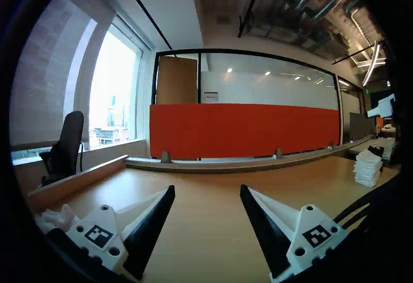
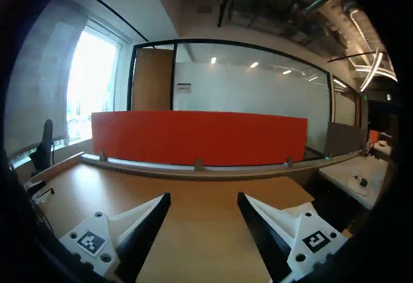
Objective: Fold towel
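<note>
My left gripper (image 1: 207, 190) hangs open over a bare wooden desk (image 1: 206, 241), nothing between its fingers. A stack of folded white towels (image 1: 367, 168) stands at the desk's right edge, well to the right of that gripper. A crumpled white cloth (image 1: 54, 217) lies at the near left, beside the left finger. In the right gripper view, my right gripper (image 2: 204, 196) is also open above the wooden desk (image 2: 201, 247) and holds nothing.
An orange divider panel (image 1: 242, 129) runs along the desk's far edge, also seen in the right gripper view as an orange panel (image 2: 199, 138). A black office chair (image 1: 64, 148) stands by the window at left. A neighbouring white desk (image 2: 356, 177) with small items lies to the right.
</note>
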Demonstrator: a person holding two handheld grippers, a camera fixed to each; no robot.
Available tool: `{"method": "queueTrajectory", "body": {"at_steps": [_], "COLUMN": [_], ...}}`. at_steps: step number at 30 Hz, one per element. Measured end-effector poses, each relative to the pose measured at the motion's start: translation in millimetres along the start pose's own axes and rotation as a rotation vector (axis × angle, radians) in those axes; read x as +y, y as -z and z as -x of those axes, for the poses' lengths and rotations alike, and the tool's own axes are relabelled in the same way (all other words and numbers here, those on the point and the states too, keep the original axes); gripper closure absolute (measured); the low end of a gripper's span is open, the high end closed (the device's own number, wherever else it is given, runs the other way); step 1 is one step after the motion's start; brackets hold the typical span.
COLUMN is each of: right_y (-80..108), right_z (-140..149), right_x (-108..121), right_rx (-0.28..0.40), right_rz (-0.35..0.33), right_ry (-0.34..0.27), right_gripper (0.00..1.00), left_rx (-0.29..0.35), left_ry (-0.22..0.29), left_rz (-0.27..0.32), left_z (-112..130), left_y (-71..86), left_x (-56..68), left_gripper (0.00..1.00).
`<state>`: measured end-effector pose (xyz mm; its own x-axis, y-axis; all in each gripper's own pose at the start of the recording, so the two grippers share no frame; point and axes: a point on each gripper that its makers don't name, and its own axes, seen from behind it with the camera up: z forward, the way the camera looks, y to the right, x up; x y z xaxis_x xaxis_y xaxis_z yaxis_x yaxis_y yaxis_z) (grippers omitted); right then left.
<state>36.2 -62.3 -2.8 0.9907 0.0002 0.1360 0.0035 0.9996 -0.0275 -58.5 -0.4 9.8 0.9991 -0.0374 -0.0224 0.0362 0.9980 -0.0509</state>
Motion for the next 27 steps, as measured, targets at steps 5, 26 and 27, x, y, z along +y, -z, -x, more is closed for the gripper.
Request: {"method": "queueTrajectory", "body": {"at_steps": [5, 26, 27], "right_y": [-1.9, -10.9, -11.4], "right_z": [9.4, 28.6, 28.9], "right_x": [0.0, -2.6, -2.3], "right_rx": [-0.002, -0.013, -0.014], "right_rz": [0.000, -0.011, -0.011], "right_ry": [0.001, 0.004, 0.004], "right_gripper": [0.00, 0.00, 0.00], "left_rx": [0.001, -0.010, -0.010], "left_ry": [0.002, 0.009, 0.008], "left_rz": [-0.005, -0.028, -0.029], "left_z": [11.6, 39.3, 40.4], "left_y": [-0.4, 0.5, 0.4], "left_x": [-1.2, -6.0, -6.8], "left_gripper": [0.07, 0.07, 0.07]}}
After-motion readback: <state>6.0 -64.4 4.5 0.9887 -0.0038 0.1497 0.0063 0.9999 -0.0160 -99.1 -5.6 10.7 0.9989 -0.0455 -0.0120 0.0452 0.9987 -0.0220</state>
